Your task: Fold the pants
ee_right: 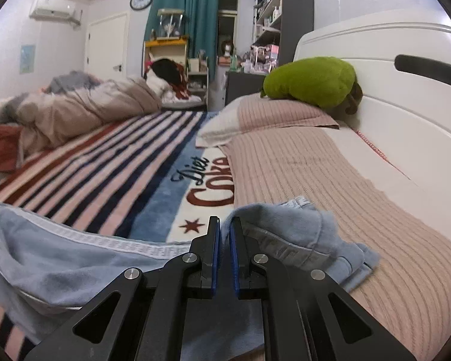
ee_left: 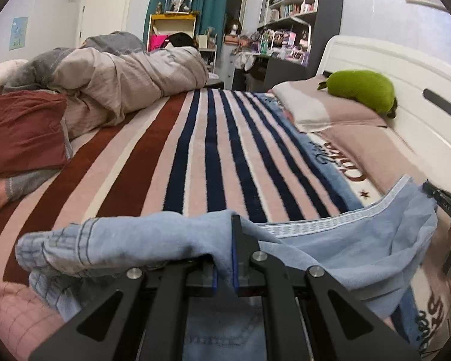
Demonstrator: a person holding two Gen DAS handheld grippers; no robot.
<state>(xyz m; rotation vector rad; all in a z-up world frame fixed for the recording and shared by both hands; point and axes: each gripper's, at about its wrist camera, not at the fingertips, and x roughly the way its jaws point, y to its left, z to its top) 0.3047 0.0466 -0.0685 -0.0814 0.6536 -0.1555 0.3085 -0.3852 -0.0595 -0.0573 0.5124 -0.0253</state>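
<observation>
A: Obs. — where are the pants (ee_left: 330, 249)?

B: Light blue denim, lying at the near end of the striped blanket (ee_left: 195, 156) on the bed; waistband with its white woven tape strung between the two tools, sagging in the middle; one end bunched at each claw.

A: Claw states?

B: Left claw (ee_left: 224, 258) narrow, blue pads pinched on a fold of the denim, cloth draped over the left finger; right claw (ee_right: 224, 252) likewise narrow, with cloth in the slit between the pads and the crumpled waistband corner heaped just to its right; I judge both to be holding the pants.

A: Handling estimate?

B: Soft and limp, moderate weight for cloth; it will droop between the grips and not hold an edge unaided; not fragile, not slippery against the fleecy blanket, which may drag on it; best hold, in my judgement, is the stiffer waistband tape at the two corners, taken through both layers so that none slips out.

A: Surroundings, obstructions?

B: Pink ribbed pillow (ee_right: 330, 180) just beside the right claw, touching the bunched denim; green plush toy (ee_right: 311, 79) on a second pillow by the white headboard (ee_right: 406, 114), well apart; rumpled beige duvet (ee_left: 120, 84) and red cushion (ee_left: 24, 132) far left; striped area ahead open for laying the fold.
</observation>
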